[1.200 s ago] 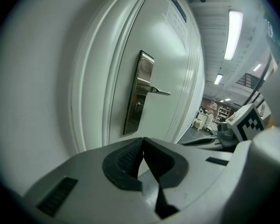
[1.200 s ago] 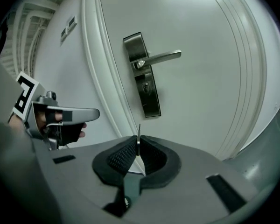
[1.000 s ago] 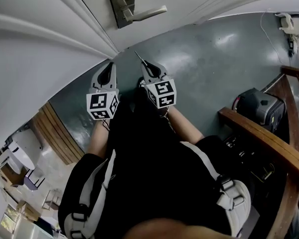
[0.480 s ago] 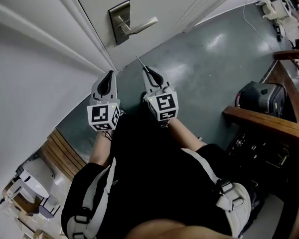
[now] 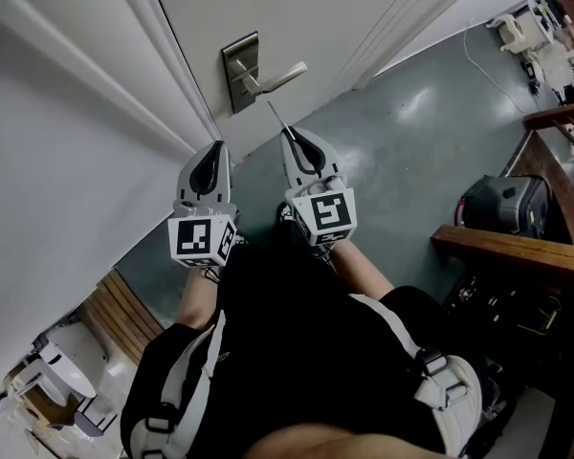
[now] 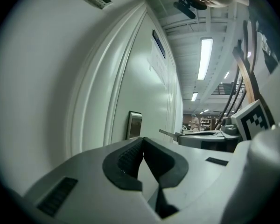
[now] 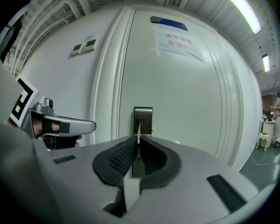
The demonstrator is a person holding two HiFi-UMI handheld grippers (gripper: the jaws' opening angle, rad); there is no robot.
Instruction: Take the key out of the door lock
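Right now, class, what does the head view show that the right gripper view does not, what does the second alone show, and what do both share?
Only the head view: the wooden rail, the black bag and the person's dark clothing. Only the right gripper view: the paper notice on the door and the wall switches. Both: the lock plate, the left gripper, and the right gripper, its jaws shut on the key.

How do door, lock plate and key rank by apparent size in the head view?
1. door
2. lock plate
3. key, a thin blade in the right gripper; nearer the camera, yet plainly smallest
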